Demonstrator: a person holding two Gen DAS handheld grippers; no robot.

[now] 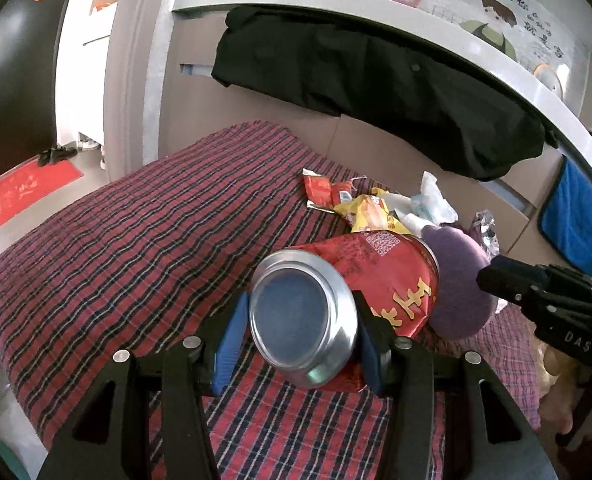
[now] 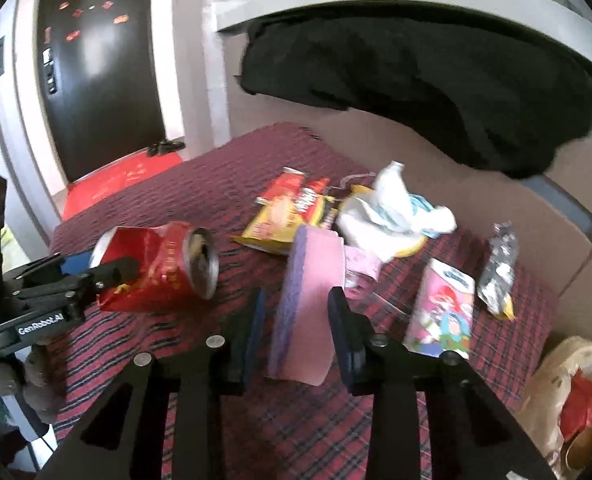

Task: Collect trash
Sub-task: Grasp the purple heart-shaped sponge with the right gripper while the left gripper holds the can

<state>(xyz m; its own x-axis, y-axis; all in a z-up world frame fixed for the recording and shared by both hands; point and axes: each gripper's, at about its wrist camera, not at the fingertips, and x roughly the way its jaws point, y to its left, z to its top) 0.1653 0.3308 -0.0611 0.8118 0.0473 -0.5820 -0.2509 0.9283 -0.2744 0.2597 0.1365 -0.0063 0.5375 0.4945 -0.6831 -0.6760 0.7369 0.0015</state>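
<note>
Two hand-held grippers at a trash-strewn plaid cloth (image 1: 135, 248), one on a can, one around a sponge.

The left gripper (image 1: 302, 328) clamps a crushed red can (image 1: 376, 276) across its base end, both blue pads against the metal rim; the can's far end is hidden in the left wrist view behind the sponge (image 1: 456, 280). The right gripper (image 2: 296, 324) stands fairly wide around the pink-and-purple sponge, which sits upright between the fingers with a gap on the left side; contact on the right side cannot be made out. Beyond lie a yellow wrapper (image 2: 271, 224), a red packet (image 2: 291, 188), crumpled tissue (image 2: 392, 208), a pink carton (image 2: 444, 308) and foil (image 2: 498, 264), partly overlapping. A bag (image 2: 568, 396) at lower right is cut off by the frame edge, its contents unclear.
</note>
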